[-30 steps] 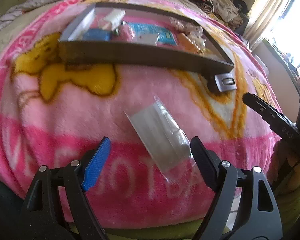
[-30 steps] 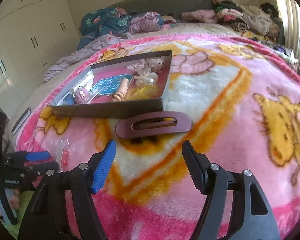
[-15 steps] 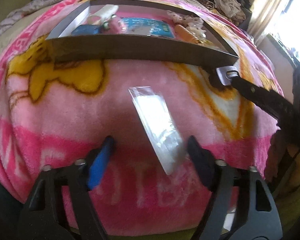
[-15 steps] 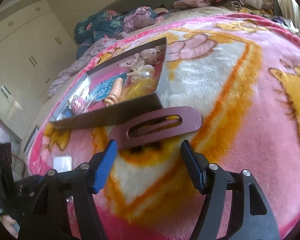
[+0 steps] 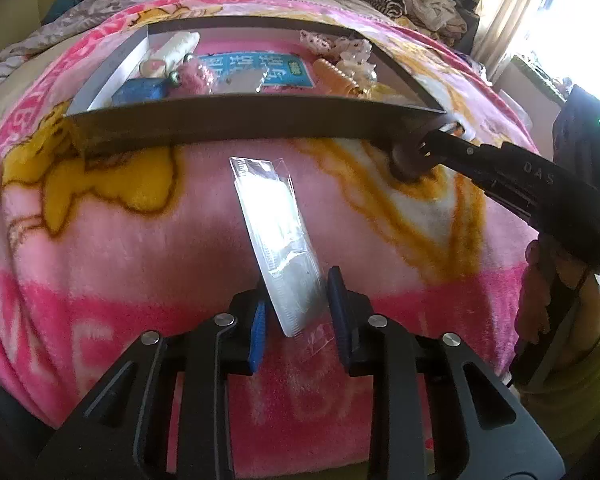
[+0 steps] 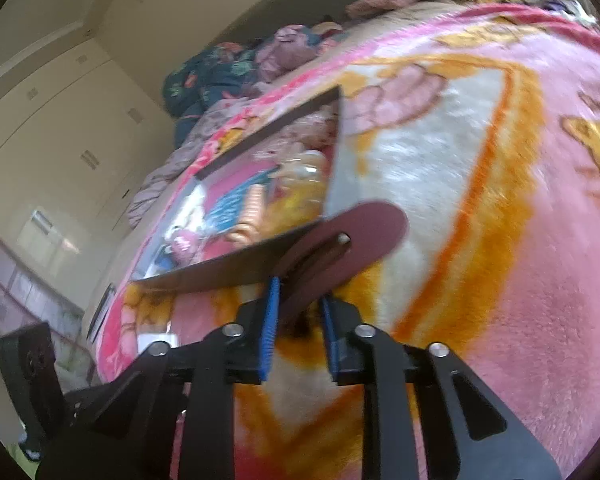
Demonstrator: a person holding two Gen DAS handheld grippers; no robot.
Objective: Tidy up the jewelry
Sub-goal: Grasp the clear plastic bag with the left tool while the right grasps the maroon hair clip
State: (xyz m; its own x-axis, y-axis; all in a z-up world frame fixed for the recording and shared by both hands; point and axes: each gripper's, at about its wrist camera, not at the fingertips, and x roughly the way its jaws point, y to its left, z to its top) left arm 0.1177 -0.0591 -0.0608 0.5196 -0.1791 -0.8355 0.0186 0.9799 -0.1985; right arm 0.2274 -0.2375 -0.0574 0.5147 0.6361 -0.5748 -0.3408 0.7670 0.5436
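The left gripper (image 5: 296, 312) is clamped on the near end of a clear plastic packet (image 5: 276, 232); the right gripper (image 6: 298, 320) is closing, its jaws around a maroon oval hair clip (image 6: 340, 244). Both should lift straight, clearing the wall of the open box (image 5: 236, 124) just beyond them. The packet is flat and glossy on the pink blanket (image 5: 100, 240).

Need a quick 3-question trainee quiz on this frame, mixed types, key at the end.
1. True or false: the left tongs are shut on the clear plastic packet.
2. What do the right tongs grip? A) maroon hair clip B) blue card C) pearl strand
3. Where does the grey tray rest?

Key: 1 true. 2 A. 3 on the pink blanket.
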